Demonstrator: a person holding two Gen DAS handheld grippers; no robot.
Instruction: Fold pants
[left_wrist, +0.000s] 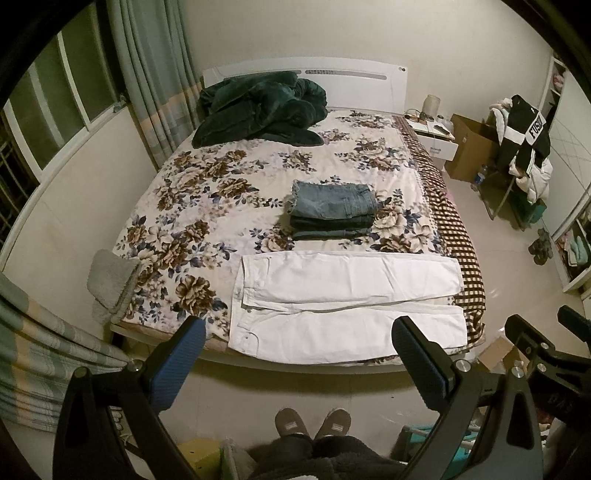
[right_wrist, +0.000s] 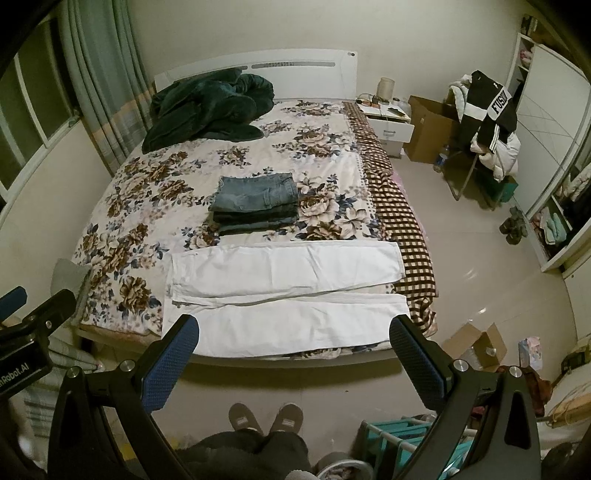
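Observation:
White pants (left_wrist: 343, 302) lie flat across the foot of the bed, waist at the left, both legs stretched to the right; they also show in the right wrist view (right_wrist: 284, 295). My left gripper (left_wrist: 299, 332) is open and empty, held back from the bed's near edge above the floor. My right gripper (right_wrist: 295, 332) is open and empty too, likewise short of the pants. The right gripper shows at the right edge of the left wrist view (left_wrist: 546, 339). A stack of folded jeans (left_wrist: 332, 208) sits on the bed behind the white pants.
The bed (left_wrist: 207, 206) has a floral cover with a checked blanket (left_wrist: 454, 229) along its right side. A dark green duvet (left_wrist: 258, 110) is heaped by the headboard. A grey cloth (left_wrist: 110, 280) hangs at the near left corner. My slippered feet (left_wrist: 314, 424) stand on the floor.

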